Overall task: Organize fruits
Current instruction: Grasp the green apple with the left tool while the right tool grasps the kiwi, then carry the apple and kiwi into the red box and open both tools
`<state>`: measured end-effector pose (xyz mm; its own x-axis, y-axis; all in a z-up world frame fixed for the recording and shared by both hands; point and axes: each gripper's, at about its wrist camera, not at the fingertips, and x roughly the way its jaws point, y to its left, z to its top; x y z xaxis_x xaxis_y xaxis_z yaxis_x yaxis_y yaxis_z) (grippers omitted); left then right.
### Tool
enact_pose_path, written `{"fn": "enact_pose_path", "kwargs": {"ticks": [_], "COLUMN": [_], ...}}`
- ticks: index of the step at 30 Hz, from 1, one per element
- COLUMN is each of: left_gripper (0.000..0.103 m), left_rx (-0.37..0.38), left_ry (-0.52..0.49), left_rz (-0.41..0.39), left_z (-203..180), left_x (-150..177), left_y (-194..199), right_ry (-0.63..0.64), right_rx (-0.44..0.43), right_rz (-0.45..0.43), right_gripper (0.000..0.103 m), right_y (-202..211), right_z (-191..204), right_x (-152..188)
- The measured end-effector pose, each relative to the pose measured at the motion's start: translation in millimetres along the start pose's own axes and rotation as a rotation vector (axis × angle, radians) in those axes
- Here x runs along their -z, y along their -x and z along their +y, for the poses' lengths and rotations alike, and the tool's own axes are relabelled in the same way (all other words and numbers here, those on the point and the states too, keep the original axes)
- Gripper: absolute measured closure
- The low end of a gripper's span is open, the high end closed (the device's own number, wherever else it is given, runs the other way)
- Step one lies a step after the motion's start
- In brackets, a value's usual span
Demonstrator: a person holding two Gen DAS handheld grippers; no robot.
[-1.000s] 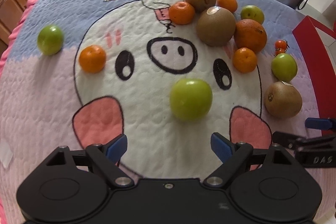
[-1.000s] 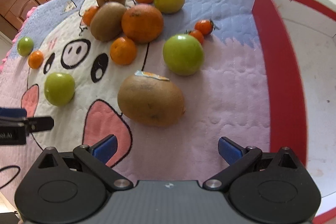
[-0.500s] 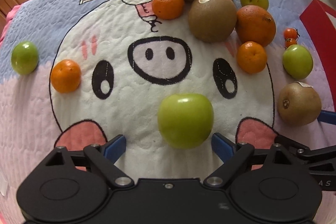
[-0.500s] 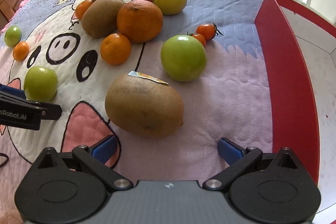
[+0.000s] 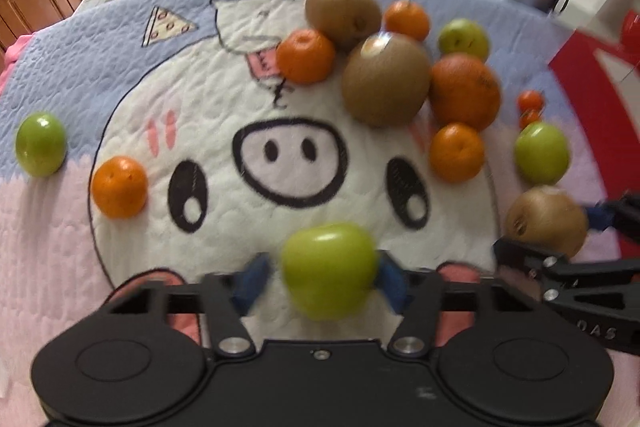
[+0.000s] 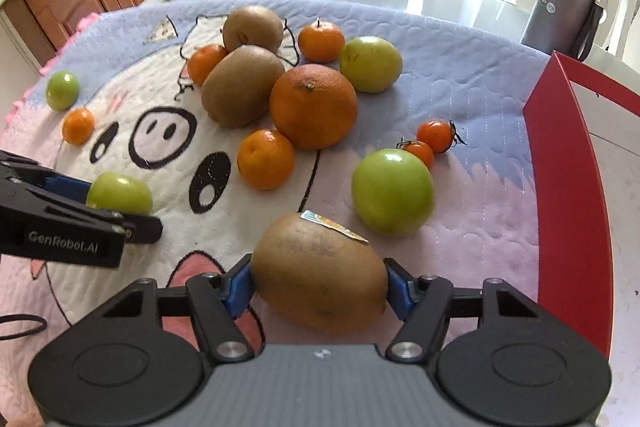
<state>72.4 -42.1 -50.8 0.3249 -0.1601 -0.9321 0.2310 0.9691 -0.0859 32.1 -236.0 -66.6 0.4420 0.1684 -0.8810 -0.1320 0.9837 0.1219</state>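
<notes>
Surface: quilted pig-print blanket [image 6: 460, 75] over a table.
Left gripper [image 5: 324, 279]: jaws closing, pads against a smooth green apple [image 5: 329, 269].
Nearby: oranges, kiwis clustered beyond.
Right gripper [image 6: 318, 287]: jaws closing around a stickered brown kiwi [image 6: 320, 273].
Right edge: red tray [image 6: 568, 187].

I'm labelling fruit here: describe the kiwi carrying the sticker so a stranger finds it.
On the pig-face quilt, look beside the red tray. The brown kiwi lies between the right gripper's closing blue pads. Only it has a peeling sticker.
</notes>
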Motion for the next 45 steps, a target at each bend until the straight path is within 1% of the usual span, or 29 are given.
{"fn": "enact_pose_path", "kwargs": {"ticks": [3,10,12,15,18,20,25,27,31,35,37,39,41,45], "left_gripper": [0.046,0.046,0.046,0.046,0.046,0.046,0.046,0.045,0.046,0.045,0.045,0.045,0.045,0.045], "left_rx": [0.029,0.052,0.057,0.059,0.069,0.095,0.168,0.203,0.262,0.337,0.358,0.372,0.366,0.350], "left_ry": [0.041,0.068,0.065,0.026,-0.012,-0.044,-0.138,-0.170,-0.243,-0.299,-0.333,-0.362,-0.375,-0.406], "left_rz": [-0.010,-0.025,-0.027,-0.050,-0.071,-0.104,-0.173,-0.185,-0.187,-0.135,-0.110,-0.083,-0.043,0.035], "left_z": [3.9,2.5,-1.7,-13.6,-32.1,-49.0,-104.8,-130.0,-184.4,-235.0,-260.0,-281.2,-297.5,-312.5], "left_x": [0.8,10.2,9.4,1.3,-17.2,-33.1,-75.2,-90.1,-110.5,-121.4,-121.9,-121.3,-120.0,-113.0], "left_y": [2.2,12.3,17.0,25.8,35.2,43.6,57.0,58.0,51.8,35.8,26.2,16.0,2.9,-27.2], "right_ry": [-0.058,-0.076,-0.095,-0.146,-0.200,-0.217,-0.236,-0.243,-0.275,-0.317,-0.337,-0.366,-0.383,-0.380], "right_rx": [-0.050,-0.066,-0.061,-0.055,-0.026,0.010,0.123,0.161,0.194,0.197,0.193,0.179,0.160,0.141], "right_rz": [-0.023,-0.082,-0.114,-0.169,-0.235,-0.264,-0.294,-0.282,-0.228,-0.171,-0.147,-0.117,-0.098,-0.056], "right_gripper": [0.036,0.036,0.036,0.036,0.036,0.036,0.036,0.036,0.036,0.036,0.036,0.036,0.036,0.036], "right_y": [7.4,30.7,42.0,61.1,84.9,97.6,121.8,124.4,116.8,104.4,100.3,92.4,91.7,79.4], "right_z": [-7.3,-10.1,-15.3,-29.7,-52.9,-68.6,-115.7,-133.4,-162.1,-181.9,-190.6,-198.6,-200.9,-200.8], "right_x": [2.9,2.6,-0.4,-5.3,-7.4,-7.1,-2.6,1.2,14.4,30.5,38.1,43.4,50.7,56.4]}}
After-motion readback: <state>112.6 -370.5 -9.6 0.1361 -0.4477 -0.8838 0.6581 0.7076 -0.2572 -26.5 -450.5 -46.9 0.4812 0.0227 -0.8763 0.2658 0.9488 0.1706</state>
